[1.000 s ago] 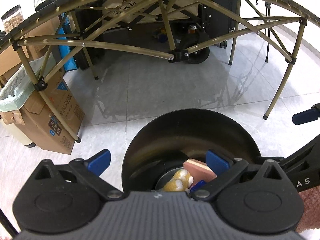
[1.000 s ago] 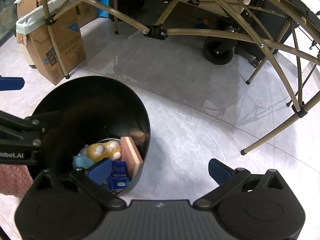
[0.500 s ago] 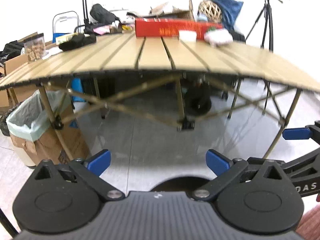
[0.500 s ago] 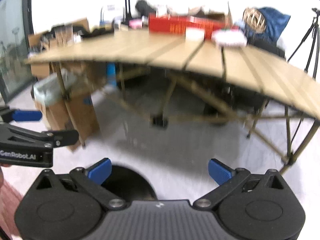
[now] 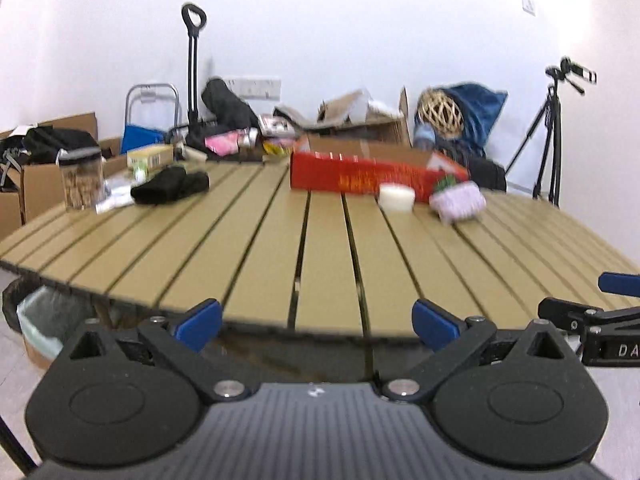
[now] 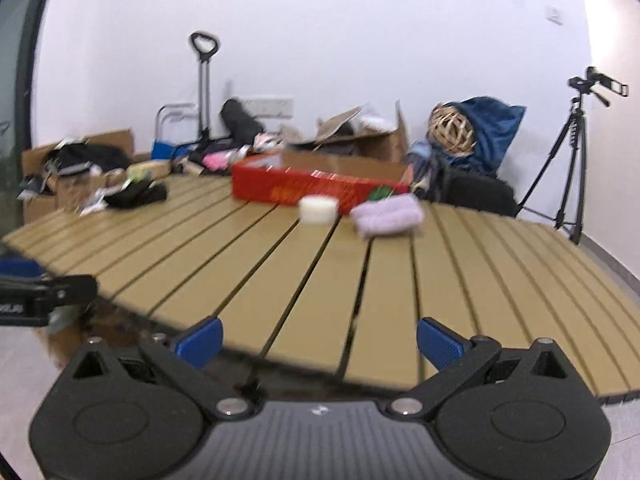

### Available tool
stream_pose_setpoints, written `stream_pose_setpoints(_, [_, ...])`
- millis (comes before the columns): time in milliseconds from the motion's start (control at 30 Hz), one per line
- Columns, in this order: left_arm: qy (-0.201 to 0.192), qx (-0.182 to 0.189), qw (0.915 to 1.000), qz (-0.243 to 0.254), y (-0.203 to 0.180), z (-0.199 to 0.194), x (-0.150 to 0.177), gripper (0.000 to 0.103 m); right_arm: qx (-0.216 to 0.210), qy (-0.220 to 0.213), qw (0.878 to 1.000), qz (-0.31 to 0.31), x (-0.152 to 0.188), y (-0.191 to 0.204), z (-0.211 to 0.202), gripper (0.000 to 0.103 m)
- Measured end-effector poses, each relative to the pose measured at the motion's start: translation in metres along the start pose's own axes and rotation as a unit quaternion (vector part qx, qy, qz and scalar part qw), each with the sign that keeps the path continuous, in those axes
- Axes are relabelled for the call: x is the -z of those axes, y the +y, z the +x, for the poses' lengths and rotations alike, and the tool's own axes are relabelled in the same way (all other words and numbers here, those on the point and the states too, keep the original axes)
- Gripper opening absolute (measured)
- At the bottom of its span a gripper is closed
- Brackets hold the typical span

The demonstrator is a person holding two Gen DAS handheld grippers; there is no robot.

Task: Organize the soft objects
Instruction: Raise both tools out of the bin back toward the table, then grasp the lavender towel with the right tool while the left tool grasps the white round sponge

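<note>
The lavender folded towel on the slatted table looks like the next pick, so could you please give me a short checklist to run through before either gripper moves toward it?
1. Left gripper open and empty: ok.
2. Right gripper open and empty: ok.
3. Lavender folded towel in view on the slatted table: ok, though blurred.
4. Table between grippers and towel bare: ok.
5. Room around the towel: not ok; the white round block lies close beside it and the red box just behind.
6. Bin to drop it in: cannot tell, it is out of both views.
</note>
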State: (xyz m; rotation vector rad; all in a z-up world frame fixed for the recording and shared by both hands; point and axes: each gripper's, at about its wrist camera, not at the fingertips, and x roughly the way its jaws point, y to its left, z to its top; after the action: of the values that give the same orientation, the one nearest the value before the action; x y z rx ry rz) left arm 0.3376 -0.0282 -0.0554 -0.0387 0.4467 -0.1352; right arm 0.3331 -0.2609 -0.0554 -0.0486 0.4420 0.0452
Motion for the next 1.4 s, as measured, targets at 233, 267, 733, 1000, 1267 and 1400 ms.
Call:
stream_pose_setpoints(233, [-0.026, 0.003, 0.9997, 0.000, -0.001, 0.016, -0.037, 0.103, 0.030, -0.027, 0.999, 0.015, -0.037, -0.013, 0.021, 0.103])
stream_pose_setpoints(267, [-0.028, 0.004, 0.9996, 0.000, -0.001, 0.018, -0.042, 0.103, 0.034, -0.030, 0.999, 0.014, -0.044, -0.014, 0.027, 0.103])
stream_pose_setpoints(733, [-0.031, -0.025, 0.9992, 0.010, -0.010, 0.093, -0.105, 0.103, 0.094, 0.019, 0.993, 0.062, -0.121, -0.044, 0.144, 0.103])
stream_pose_setpoints(1000, [-0.009, -0.044, 0.9990, 0.002, -0.002, 0.133, -0.114, 0.103, 0.111, 0.059, 0.983, 0.134, -0.129, -0.073, 0.225, 0.103])
stream_pose_setpoints(1267, [0.002, -0.043, 0.9990, 0.016, -0.008, 0.166, -0.112, 0.103, 0.119, 0.096, 0.969, 0.192, -0.128, -0.090, 0.287, 0.103])
stream_pose_setpoints(1400, [0.006, -0.037, 0.9993, 0.010, -0.012, 0.183, -0.115, 0.103, 0.112, 0.101, 0.970, 0.191, -0.128, -0.088, 0.301, 0.102])
